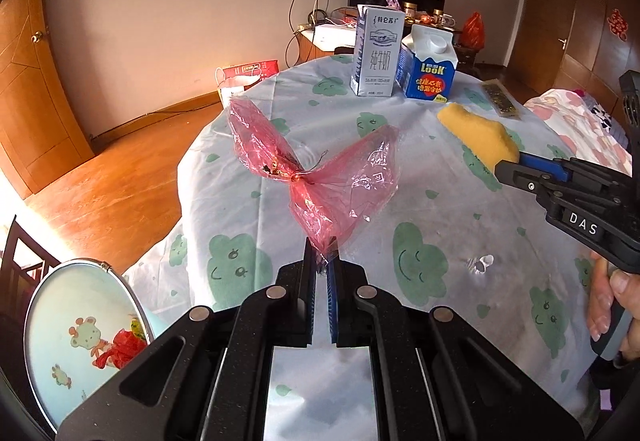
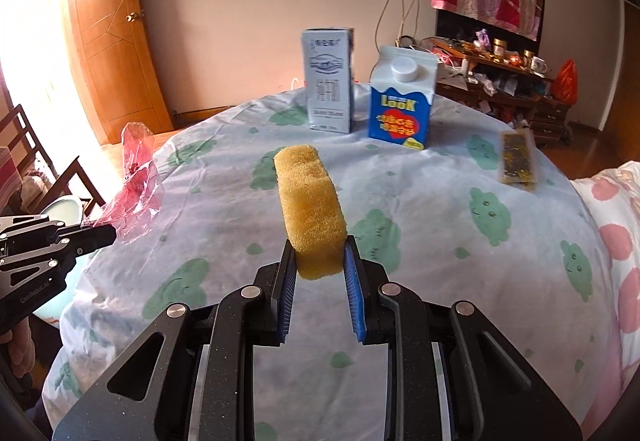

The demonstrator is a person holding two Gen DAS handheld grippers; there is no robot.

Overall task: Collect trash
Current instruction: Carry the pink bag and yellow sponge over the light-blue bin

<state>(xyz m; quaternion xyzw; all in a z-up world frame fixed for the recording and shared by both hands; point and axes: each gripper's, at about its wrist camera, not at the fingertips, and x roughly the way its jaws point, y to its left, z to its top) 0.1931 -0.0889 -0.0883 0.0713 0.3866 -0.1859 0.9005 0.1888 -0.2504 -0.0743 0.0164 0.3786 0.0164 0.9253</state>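
red wrapper point(image 1: 320, 177) crinkled, translucent, clamped in left gripper point(image 1: 322, 273) jaws; yellow sponge point(image 2: 312, 209) porous, clamped in right gripper point(image 2: 320, 261) jaws.

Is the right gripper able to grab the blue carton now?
Probably not yet: the right gripper is shut on the sponge, so its jaws are full. The blue carton stands farther back on the table, nothing blocking it.

A cloud-print tablecloth point(image 2: 440, 241) covers the table, bearing two cartons point(image 2: 330, 81) point(image 2: 400, 101) and a wrapper point(image 2: 518, 157).
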